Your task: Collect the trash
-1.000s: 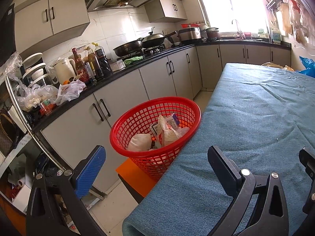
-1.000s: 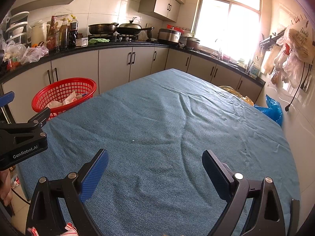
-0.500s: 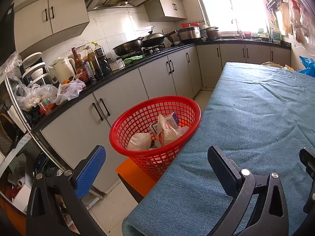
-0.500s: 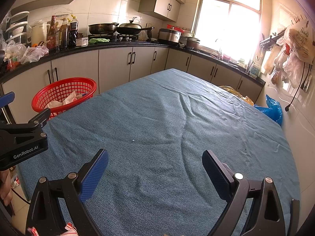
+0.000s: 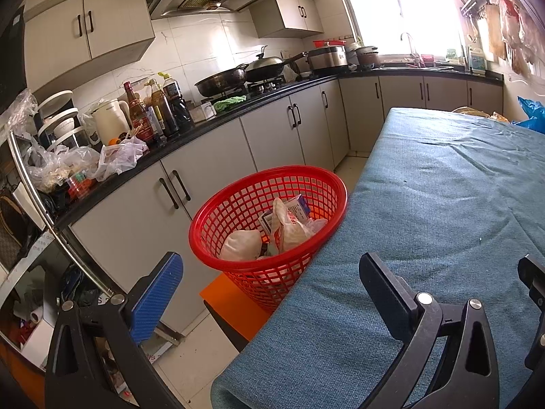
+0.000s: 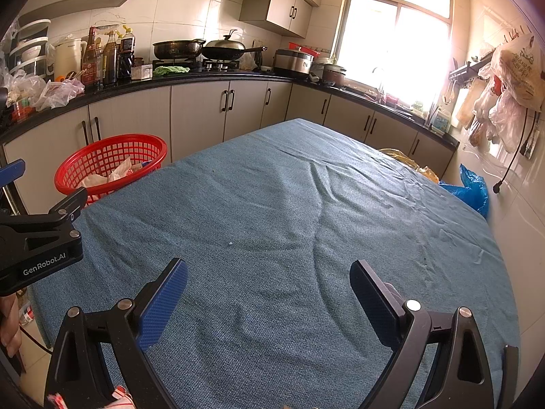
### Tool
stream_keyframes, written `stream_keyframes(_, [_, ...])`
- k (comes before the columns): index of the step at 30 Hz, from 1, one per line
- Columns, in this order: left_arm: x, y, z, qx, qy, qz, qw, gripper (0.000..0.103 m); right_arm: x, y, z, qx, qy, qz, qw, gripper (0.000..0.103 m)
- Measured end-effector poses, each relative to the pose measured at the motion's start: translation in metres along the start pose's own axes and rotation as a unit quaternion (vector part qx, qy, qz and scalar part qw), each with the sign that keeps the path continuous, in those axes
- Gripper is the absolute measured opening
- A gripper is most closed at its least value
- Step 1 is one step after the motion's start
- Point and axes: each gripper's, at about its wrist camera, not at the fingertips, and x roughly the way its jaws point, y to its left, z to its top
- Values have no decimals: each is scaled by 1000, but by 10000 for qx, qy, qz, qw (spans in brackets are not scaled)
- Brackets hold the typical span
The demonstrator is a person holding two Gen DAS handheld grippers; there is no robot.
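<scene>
Blue-clothed table (image 6: 289,204) (kitchen)

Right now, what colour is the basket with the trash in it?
Red, with an open grid pattern. The basket shows best in the left wrist view.

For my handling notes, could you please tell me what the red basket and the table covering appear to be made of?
The red basket looks like moulded plastic with a slight gloss: an open lattice wall and a smooth rolled rim. The table covering looks like matte blue woven cloth: a visible weave with soft wrinkles. The fibre cannot be told.
</scene>
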Motion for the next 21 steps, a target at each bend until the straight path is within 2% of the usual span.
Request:
stream_keyframes(12, [0,-1,-1,21,-9,23,10000,103,0,0,-2,23,-7,1,10000,98])
stream_keyframes(17, [-1,-3,-1,26,27,-74,10000,103,-1,-6,-4,122,0,47,9999,98])
stream_keyframes(21, [-6,-11,7,111,28,-329,9994,103,-5,-32,-7,439,130,-25,9989,98])
